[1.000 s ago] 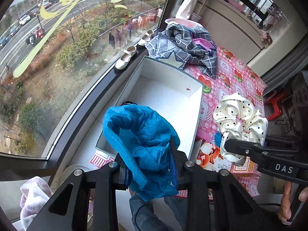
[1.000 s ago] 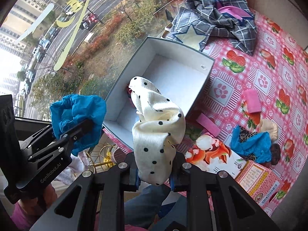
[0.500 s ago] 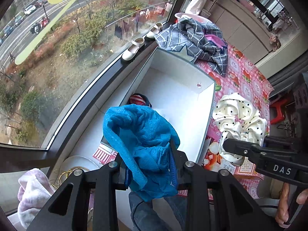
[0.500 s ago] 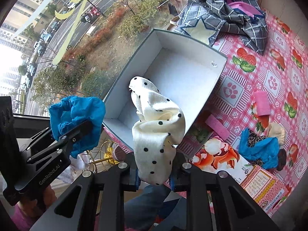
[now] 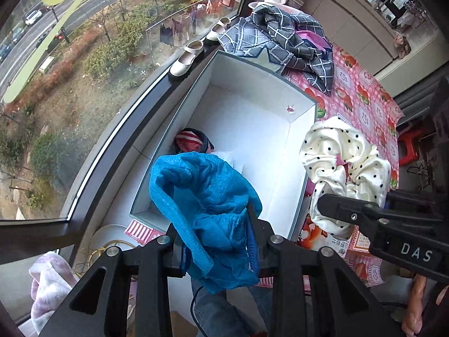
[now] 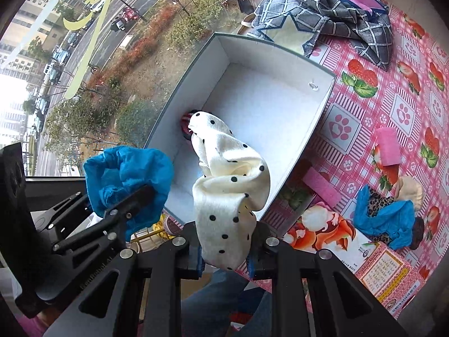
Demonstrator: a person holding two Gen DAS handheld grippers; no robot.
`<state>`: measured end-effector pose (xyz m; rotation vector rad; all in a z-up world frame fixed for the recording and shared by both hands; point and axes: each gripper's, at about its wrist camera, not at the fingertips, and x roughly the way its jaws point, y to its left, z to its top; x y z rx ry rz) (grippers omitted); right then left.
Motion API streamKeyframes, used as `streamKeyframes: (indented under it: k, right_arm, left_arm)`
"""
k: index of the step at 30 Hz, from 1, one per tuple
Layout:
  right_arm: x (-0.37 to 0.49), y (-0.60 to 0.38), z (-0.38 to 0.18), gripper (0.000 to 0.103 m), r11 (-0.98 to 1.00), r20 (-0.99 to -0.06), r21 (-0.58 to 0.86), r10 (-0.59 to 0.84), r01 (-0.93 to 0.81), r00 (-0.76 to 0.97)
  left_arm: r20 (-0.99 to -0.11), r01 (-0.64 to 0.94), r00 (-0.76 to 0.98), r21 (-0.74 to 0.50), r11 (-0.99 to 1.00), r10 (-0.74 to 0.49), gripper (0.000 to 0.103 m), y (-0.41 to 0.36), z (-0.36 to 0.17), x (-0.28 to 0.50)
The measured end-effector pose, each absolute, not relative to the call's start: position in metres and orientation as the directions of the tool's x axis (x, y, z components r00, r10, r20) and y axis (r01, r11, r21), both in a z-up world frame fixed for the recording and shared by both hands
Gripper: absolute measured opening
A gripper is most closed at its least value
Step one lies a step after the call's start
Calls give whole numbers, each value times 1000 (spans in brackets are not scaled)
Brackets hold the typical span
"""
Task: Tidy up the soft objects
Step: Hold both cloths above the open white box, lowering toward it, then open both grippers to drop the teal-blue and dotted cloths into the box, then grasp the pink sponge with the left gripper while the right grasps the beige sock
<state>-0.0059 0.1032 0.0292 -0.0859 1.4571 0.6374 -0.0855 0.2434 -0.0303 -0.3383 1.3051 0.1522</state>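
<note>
My left gripper (image 5: 214, 252) is shut on a blue cloth (image 5: 204, 202) and holds it above the near end of a white open box (image 5: 263, 129). My right gripper (image 6: 224, 255) is shut on a white cloth with black dots (image 6: 227, 196), just right of the box's near corner (image 6: 280, 106). The blue cloth also shows in the right wrist view (image 6: 129, 179), and the dotted cloth in the left wrist view (image 5: 342, 165). A red striped cloth (image 5: 190, 141) lies inside the box by its left wall.
A grey checked garment (image 6: 331, 8) lies beyond the box on the pink patterned tablecloth (image 6: 393, 90). Pink sponges (image 6: 388, 146), a blue and leopard cloth pile (image 6: 384, 219) and a printed carton (image 6: 336, 233) lie to the right. White shoes (image 5: 188, 59) stand on the window sill.
Both grippers have moved forward over the box with their cloths held. The red striped cloth inside the box has come into view.
</note>
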Motion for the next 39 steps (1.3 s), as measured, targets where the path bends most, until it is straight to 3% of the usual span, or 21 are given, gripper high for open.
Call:
streamKeyframes:
  k: [10,12,15,16,17,18,20,24,25,28,39]
  right_arm:
    - [6,109,29,22,840,-936,320,351,-437,-11]
    - [7,112,26,22,842,-939,315,343,-438,-15]
    - [7,114,23,23,842,-941,315,338,-438,-26]
    - [7,114,22,26,842,-940,316,339,-438,-28]
    - [7,114,23,40,841,-940,317,339,-438,-28]
    - [7,113,25,64,842,-939,315,343,-437,-17]
    - [9,109,31,77,846,-935,312,353,-433,17]
    - [14,104,40,77,846,-928,324,371,-423,31]
    - [16,101,42,77,850,-927,326,373,-414,36]
    - [20,86,45,92,865,-924,336,379,-373,46]
    - [24,7,42,92,922,-942,316,333,-224,41]
  left_arm:
    - [-970,-260,237,-123,958,-60,33,236,-36,-74]
    - [-970,-248,235,-126,960,-67,39,235,-38,-73]
    - [-967,-216,244,-125,968,-71,63,229,-36,-73]
    - [-966,-209,250,-121,970,-67,74,227,-35,-72]
    - [-965,-205,253,-119,972,-65,80,226,-34,-72]
    - [-965,-203,257,-110,973,-56,80,225,-32,-71]
    - [-964,-206,259,-111,972,-55,81,226,-32,-70]
    - [-962,-218,263,-130,967,-70,84,228,-32,-70]
    - [-961,-218,267,-132,967,-71,89,226,-31,-68]
    - [-956,-212,284,-134,968,-70,103,222,-26,-65]
    - [-937,-97,307,-201,975,-163,103,178,-12,-42]
